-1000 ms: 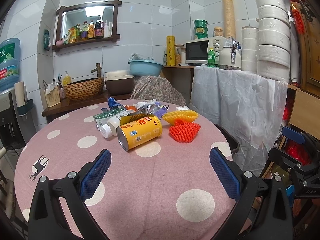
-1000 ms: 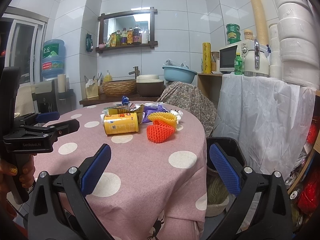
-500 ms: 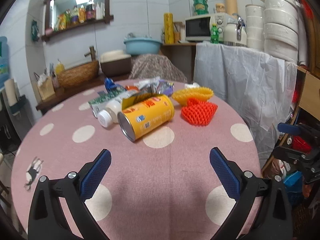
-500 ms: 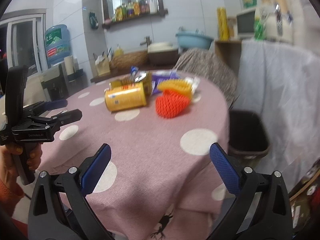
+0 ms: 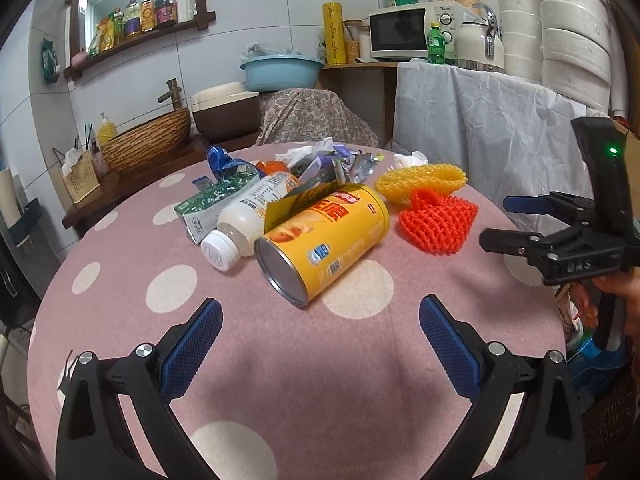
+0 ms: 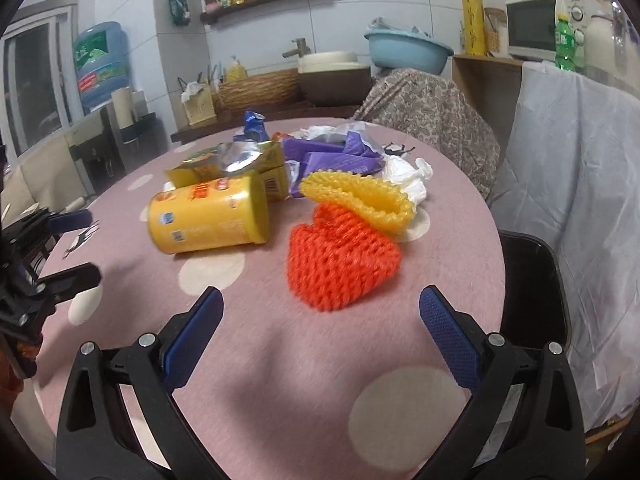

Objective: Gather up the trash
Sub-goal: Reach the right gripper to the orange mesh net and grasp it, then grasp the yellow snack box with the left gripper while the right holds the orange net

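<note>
Both grippers spread wide and empty above the trash-strewn bench

The left gripper (image 5: 320, 330) faces a yellow canister (image 5: 324, 240) on its side beside a white bottle (image 5: 248, 222); the right gripper (image 6: 320, 320) hovers near an orange foam net (image 6: 340, 256) touching a yellow foam net (image 6: 360, 200); wrappers (image 6: 328, 156) lie behind on the pink dotted bench (image 6: 280, 380)

microwave (image 5: 402, 35) on counter | blue basin (image 5: 281, 72) | wicker basket (image 5: 147, 146)

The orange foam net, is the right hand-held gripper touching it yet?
Apart. In the right wrist view the open right hand-held gripper sits short of the orange foam net, with bare pink dotted tablecloth between its blue fingertips and the net.
</note>
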`<state>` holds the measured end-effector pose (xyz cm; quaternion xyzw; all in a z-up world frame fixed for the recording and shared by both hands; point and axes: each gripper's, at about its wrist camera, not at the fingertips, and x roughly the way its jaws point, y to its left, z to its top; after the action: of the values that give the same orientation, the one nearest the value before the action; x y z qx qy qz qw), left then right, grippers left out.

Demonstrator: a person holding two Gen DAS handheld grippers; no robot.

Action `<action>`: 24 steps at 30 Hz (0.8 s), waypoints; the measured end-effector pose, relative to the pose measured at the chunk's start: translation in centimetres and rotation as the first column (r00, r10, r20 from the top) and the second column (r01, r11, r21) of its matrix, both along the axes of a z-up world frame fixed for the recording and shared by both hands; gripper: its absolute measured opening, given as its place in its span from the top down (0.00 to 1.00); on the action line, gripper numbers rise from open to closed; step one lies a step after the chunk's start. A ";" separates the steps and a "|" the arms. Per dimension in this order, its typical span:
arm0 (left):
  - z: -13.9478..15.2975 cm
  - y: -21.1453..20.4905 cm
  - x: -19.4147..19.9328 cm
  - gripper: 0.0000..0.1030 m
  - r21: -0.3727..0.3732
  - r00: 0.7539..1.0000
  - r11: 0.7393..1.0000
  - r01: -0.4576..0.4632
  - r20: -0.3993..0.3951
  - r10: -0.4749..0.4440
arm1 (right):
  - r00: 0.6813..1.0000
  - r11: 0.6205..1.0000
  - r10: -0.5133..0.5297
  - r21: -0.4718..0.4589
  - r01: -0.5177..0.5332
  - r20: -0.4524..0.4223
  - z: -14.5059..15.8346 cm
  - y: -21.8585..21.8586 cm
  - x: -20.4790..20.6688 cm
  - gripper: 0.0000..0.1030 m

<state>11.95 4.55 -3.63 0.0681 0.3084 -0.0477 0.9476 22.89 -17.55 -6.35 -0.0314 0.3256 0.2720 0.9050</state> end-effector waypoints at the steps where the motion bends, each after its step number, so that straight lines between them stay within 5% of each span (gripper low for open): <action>1: 0.2 0.2 0.4 0.05 -0.003 1.000 1.000 -0.002 0.002 0.002 | 1.000 1.000 -0.004 -0.008 0.004 -0.011 -0.1 0.1 0.6 0.07; 4: 0.6 1.0 1.2 0.05 -0.029 1.000 1.000 -0.007 0.005 0.007 | 0.999 0.999 -0.014 -0.037 0.013 -0.038 -0.6 0.6 2.4 0.22; 13: 0.7 1.9 2.4 0.08 -0.068 1.000 0.997 -0.024 0.005 0.024 | 0.996 0.998 -0.016 -0.059 0.011 -0.084 -1.6 2.2 4.4 0.24; 21: 0.9 2.3 3.0 0.13 -0.046 0.999 0.998 -0.032 0.017 0.033 | 0.993 0.999 -0.021 -0.047 0.015 -0.119 -2.6 2.4 5.3 0.68; 24: 1.0 2.8 3.6 0.22 -0.055 0.999 0.998 -0.037 0.015 0.037 | 0.994 0.999 -0.009 -0.034 0.005 -0.110 -2.3 2.1 4.9 0.74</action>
<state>15.57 7.32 -2.62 0.0370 0.3007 -0.0379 0.9522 27.79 -15.43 -8.68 -0.0304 0.3797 0.2645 0.8860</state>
